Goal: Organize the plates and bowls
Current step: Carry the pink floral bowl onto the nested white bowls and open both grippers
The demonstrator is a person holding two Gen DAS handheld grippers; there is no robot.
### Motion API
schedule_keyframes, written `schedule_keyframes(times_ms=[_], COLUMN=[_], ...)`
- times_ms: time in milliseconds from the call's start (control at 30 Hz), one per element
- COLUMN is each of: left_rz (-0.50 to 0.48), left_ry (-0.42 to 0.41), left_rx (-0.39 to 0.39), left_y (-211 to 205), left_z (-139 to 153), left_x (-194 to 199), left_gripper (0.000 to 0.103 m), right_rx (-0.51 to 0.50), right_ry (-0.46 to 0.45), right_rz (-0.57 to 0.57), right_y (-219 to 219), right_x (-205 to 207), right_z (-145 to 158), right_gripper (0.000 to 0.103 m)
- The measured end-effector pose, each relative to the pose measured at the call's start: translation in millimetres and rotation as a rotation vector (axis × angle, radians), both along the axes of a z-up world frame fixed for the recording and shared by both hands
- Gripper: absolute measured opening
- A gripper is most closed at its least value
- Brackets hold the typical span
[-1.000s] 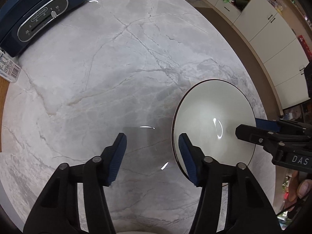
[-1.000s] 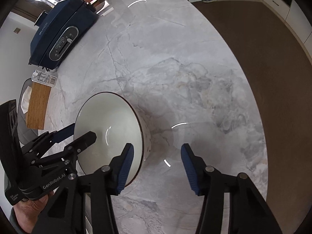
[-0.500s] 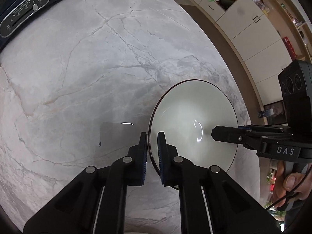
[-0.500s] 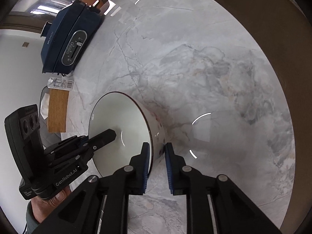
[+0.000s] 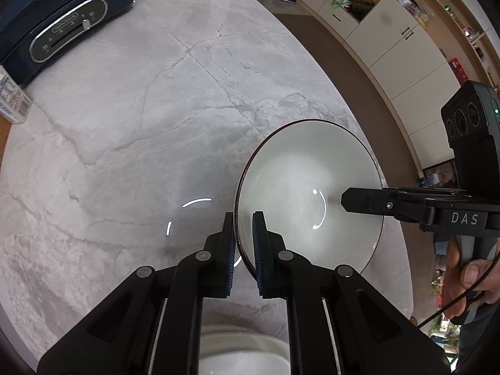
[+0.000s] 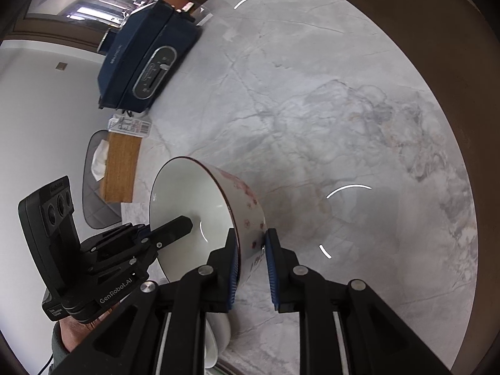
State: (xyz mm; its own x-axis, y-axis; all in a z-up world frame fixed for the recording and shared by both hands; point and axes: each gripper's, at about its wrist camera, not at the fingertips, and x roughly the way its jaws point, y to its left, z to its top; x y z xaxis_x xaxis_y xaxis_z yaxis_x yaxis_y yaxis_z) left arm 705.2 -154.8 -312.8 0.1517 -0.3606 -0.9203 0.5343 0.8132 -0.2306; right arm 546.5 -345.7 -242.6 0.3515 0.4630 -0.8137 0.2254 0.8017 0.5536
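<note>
A white bowl (image 5: 307,193) with a dark rim and red flowers on its outside (image 6: 248,209) hangs tilted just above the marble table (image 5: 156,125). My left gripper (image 5: 243,228) is shut on the bowl's near rim, one pad inside and one outside. My right gripper (image 6: 251,240) is shut on the opposite wall of the bowl (image 6: 187,206). In the left wrist view a finger (image 5: 362,201) of the right gripper reaches over the bowl's inside. In the right wrist view a finger (image 6: 173,228) of the left gripper does the same.
A dark blue appliance (image 5: 56,22) stands at the table's far left, with a barcoded box (image 5: 12,106) beside it. A wooden box (image 6: 120,165) lies at the left edge. White dishes (image 5: 243,353) sit below the grippers. Cabinets (image 5: 400,50) line the right.
Both grippers went from open beside the rim to shut on it. The bowl then rose off the table and tilted, and both hands came up with it.
</note>
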Motion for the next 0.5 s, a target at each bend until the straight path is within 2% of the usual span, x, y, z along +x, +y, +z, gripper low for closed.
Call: schedule_keyframes(times_ms=[300, 500], left_rz=[0.029, 0.074], left_ry=[-0.031, -0.027], left_rx=[0.003, 0.002], left_y=[53.8, 105.5], left_z=[41.3, 53.1], left_x=[-45.6, -85.5], left_gripper=[0.009, 0.009], right_rx=[0.016, 0.016], right_ry=[-0.021, -0.024], right_rz=[0.078, 0.135], right_y=[45.0, 86.7], right_x=[-26.8, -47.4], right_z=[28.3, 35.4], right_gripper=[0.02, 0.02])
